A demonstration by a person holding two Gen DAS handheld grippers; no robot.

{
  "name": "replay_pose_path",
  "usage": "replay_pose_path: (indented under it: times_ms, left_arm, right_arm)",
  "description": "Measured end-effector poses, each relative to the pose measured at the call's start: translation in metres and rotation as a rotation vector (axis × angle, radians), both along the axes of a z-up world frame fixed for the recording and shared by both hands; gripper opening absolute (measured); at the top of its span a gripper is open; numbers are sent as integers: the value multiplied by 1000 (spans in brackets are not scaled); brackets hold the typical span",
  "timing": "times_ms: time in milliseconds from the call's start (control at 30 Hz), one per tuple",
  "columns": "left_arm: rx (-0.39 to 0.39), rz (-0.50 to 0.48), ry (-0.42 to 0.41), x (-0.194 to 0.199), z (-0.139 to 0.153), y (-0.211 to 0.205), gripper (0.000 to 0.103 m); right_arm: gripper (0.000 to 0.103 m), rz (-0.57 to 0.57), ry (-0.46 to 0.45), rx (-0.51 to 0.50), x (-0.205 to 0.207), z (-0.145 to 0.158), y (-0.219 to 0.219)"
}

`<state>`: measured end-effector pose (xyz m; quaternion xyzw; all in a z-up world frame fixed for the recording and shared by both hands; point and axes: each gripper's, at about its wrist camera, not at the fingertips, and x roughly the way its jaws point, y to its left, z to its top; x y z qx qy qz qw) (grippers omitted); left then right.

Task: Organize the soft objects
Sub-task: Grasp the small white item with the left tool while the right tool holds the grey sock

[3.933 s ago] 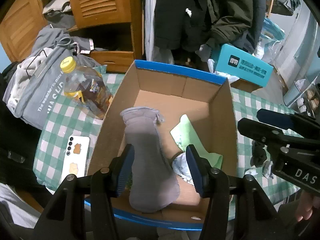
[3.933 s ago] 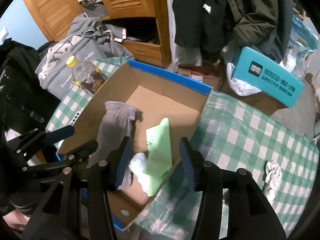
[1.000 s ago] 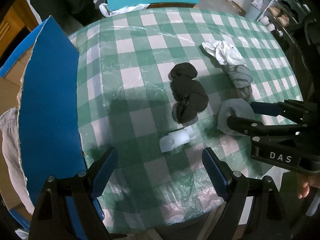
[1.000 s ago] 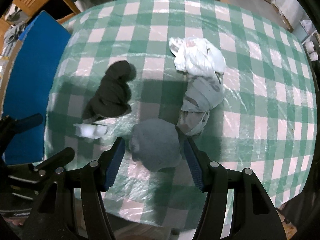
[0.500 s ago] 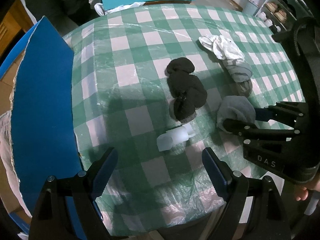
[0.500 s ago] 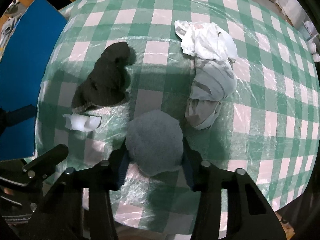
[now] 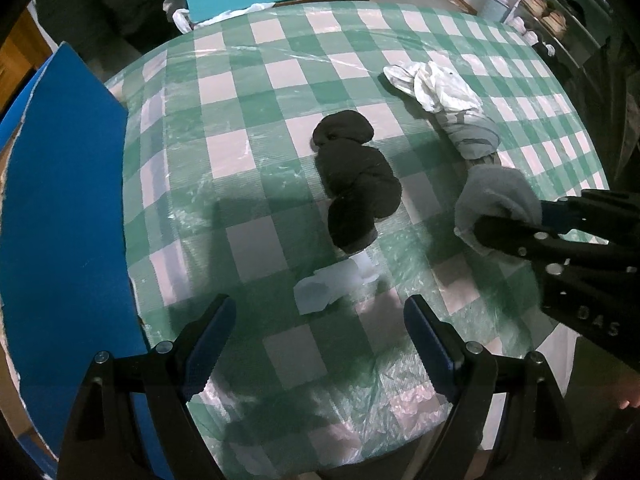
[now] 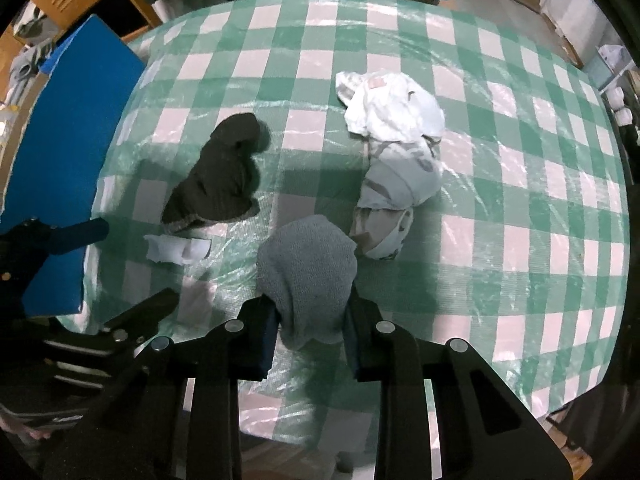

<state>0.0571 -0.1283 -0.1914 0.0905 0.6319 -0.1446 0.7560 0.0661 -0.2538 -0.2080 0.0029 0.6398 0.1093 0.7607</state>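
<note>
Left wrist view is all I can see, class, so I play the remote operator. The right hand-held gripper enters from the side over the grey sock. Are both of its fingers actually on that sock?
Observer: Yes. The right wrist view shows the right hand-held gripper closed on the grey sock, with one finger pressed into each side of it.
Operator: What is the pale thing just past that sock? The sock hides part of it from me.
Observer: It is a face mask. Its ear loop shows at the near end, close beside the sock. I cannot tell whether the two touch.
</note>
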Motion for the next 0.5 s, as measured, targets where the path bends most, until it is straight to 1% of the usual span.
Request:
replay_pose_path:
  times_ms: [100,167,233,267,300,333,433,500]
  left_arm:
    - [-3,-10,0,0,-2,-2,83]
    - [-1,-19,1,0,-4,-4,76]
    - [1,-26,6,0,-6,-7,68]
    - [3,-30,9,0,-8,-8,66]
    - [8,-34,11,0,-9,-10,63]
    - [12,-37,11,-1,-10,-11,61]
    - [18,-45,14,-2,-14,-13,60]
    - [16,-47,13,-3,-15,-13,56]
  right_arm:
    - [26,-9,-8,7,0,4,-4]
    - [26,-15,-13,12,2,7,-8]
    - [26,-20,-17,19,3,9,-9]
    - [26,-22,-18,21,6,11,-17]
    - [26,-24,-20,24,1,20,-20]
    - [26,-26,-21,27,0,22,-22]
    - [26,-28,-24,34,-2,26,-24]
    - [26,-28,-24,36,-2,28,-24]
